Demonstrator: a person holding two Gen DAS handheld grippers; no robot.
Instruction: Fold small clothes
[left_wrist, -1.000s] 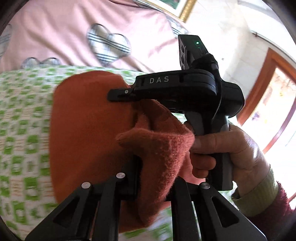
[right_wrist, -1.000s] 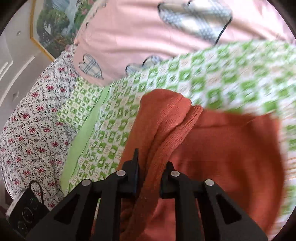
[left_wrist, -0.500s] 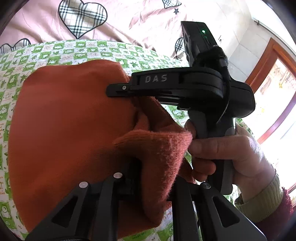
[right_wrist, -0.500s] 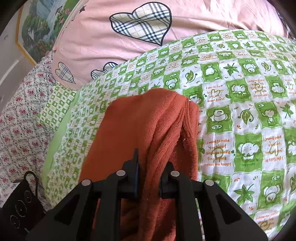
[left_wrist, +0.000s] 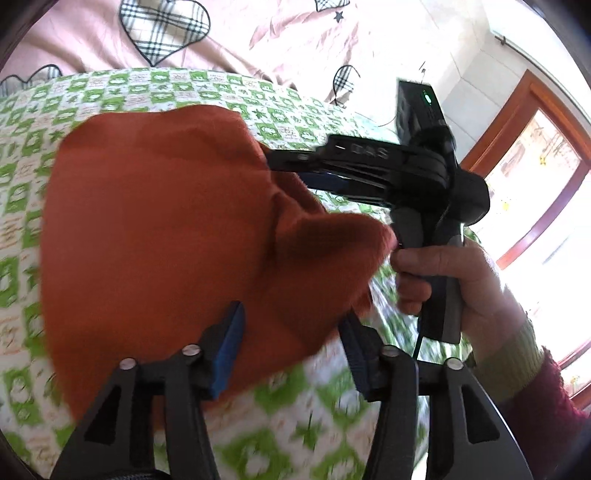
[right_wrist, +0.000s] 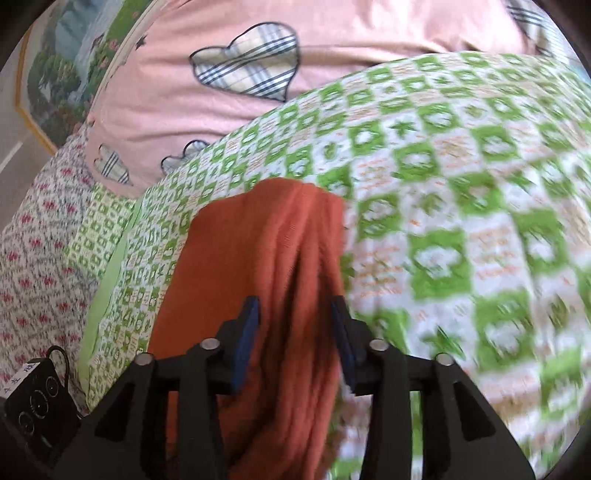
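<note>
Item: orange knit garment (left_wrist: 159, 236), small, lying on bed over green-and-white checked cover (right_wrist: 461, 206). Folded over on itself; one corner raised toward right claw (left_wrist: 291, 168).

Material: soft, fuzzy knit, matte, ribbed along folded edge (right_wrist: 295, 258). Judged light, limp, not slippery; likely to sag and lose shape if lifted from a single point. Best taken at corners or along hem, two holds well apart.

Left claw (left_wrist: 291, 343): spread wide, blue pads either side of cloth, not pinching. Right claw: parted likewise, bunched fold lying loose between fingers in right wrist view.

Surroundings: pink quilt with plaid heart patches (right_wrist: 243, 62), floral sheet (right_wrist: 33, 229), small black device (right_wrist: 33, 398), wooden window frame (left_wrist: 524, 177).
</note>
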